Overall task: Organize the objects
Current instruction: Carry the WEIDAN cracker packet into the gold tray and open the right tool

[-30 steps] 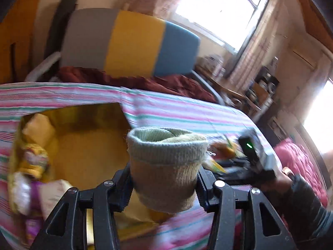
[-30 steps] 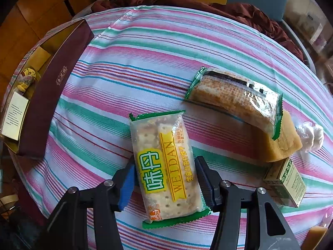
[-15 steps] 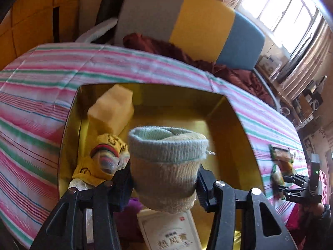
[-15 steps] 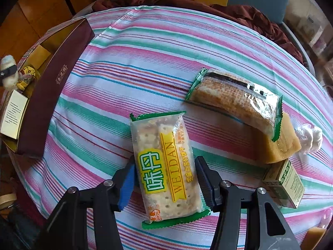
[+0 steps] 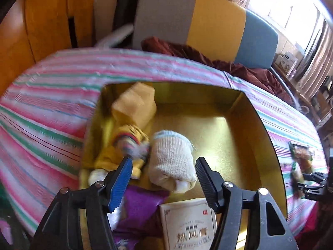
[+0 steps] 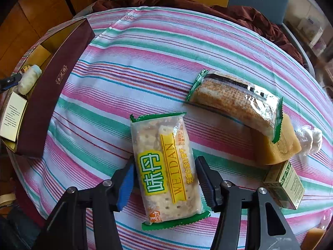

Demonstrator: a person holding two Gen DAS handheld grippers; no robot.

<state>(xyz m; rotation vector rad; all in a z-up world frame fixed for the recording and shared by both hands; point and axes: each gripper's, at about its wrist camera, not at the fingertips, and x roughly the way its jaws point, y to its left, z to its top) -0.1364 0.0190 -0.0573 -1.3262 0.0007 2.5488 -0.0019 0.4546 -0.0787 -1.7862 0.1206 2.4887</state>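
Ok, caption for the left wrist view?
Left claw opening over the gold-lined box, rolled sock released inside beside a yellow doll.

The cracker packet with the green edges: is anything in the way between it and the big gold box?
Nothing visible. Only bare striped tablecloth lies between the cracker packet and the maroon-walled gold box.

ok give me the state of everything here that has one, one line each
left hand-held gripper: jaws opening, clear of the sock
rolled sock: released, lying in the box
gold-lined box: open, partly filled
right hand-held gripper: jaws around the cracker pack
WEIDAN cracker pack: sealed, flat on the tablecloth
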